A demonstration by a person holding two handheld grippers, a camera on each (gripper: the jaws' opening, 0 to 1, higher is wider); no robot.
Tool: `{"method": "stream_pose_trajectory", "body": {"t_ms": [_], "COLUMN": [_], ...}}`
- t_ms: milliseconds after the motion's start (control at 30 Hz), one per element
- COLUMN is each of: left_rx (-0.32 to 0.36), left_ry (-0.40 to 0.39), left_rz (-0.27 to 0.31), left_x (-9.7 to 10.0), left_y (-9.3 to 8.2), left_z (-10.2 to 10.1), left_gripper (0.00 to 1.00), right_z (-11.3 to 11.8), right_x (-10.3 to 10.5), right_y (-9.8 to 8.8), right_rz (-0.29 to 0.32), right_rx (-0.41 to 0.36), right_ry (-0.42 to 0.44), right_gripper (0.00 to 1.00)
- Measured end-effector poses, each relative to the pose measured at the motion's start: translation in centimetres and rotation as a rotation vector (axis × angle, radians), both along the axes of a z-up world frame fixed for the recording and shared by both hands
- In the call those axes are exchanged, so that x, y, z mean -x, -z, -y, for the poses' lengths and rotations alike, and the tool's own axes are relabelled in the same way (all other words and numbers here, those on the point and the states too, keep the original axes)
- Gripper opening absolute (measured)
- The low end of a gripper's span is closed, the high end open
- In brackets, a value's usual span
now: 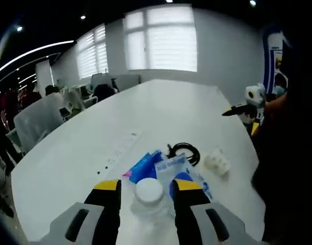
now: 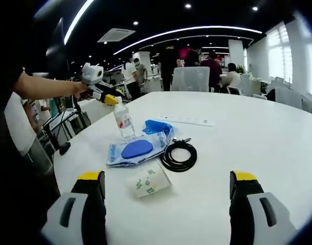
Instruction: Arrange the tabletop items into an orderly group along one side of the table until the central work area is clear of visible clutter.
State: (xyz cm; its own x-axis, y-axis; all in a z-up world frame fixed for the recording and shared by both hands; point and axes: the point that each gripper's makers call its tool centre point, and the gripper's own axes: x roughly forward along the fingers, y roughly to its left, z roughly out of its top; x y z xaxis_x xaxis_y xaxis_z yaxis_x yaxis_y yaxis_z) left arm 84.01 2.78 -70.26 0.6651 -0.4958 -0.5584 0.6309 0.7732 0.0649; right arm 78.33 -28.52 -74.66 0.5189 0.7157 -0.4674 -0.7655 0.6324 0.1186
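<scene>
Open-plan office w/ dark ceiling, curved LED light strips (image 2: pixel 197 29) & spotlights. Windows w/ white blinds (image 1: pixel 161 38) on back wall. Grey chairs (image 1: pixel 36 122) round big white bench (image 2: pixel 258 132).

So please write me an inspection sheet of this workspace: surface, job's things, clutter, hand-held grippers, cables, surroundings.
Surface: white table, mostly bare.
Job's things: water bottle upright; clear packet with blue item flat beside it; small white packet nearer the right camera.
Clutter: long white strip further back.
Hand-held grippers: left hand-held gripper jaws either side of the bottle, contact unclear; right hand-held gripper open, holding nothing.
Cables: black coiled cable beside the clear packet.
Surroundings: office, people, chairs, blinds on windows.
</scene>
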Motion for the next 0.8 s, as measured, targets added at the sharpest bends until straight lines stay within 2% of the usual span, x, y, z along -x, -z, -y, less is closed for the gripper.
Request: {"method": "stream_pose_trajectory", "body": {"t_ms": [133,233,367,667,800], "left_rx": [0.022,0.043,0.063,0.079,0.121], "left_ry": [-0.075,-0.114,-0.161,-0.244,-0.290], "left_rz": [-0.002,0.016,0.000,-0.017,-0.007], "left_x": [0.8,1.5,2.8,6.4,7.7], "left_y": [-0.2,-0.7,-0.6,-0.5,-1.0], "left_z": [-1.1,-1.2,-1.3,-0.3,0.5], "left_gripper": [0.48,0.50,0.57,0.64,0.68], "right_z": [-1.0,-1.3,-1.5,-1.3,-1.3], "right_x": [0.3,0.5,0.8,0.8,0.9], "right_y": [0.2,0.3,0.4,0.3,0.3], "right_rz": [-0.007,-0.013,-0.017,-0.013,-0.012], "right_rx": [0.001,-0.002,-0.003,-0.007,-0.007], "right_ry": [-0.037,-0.054,-0.078,-0.086,-0.090], "right_gripper": [0.99,1.00,1.00,1.00,1.00]}}
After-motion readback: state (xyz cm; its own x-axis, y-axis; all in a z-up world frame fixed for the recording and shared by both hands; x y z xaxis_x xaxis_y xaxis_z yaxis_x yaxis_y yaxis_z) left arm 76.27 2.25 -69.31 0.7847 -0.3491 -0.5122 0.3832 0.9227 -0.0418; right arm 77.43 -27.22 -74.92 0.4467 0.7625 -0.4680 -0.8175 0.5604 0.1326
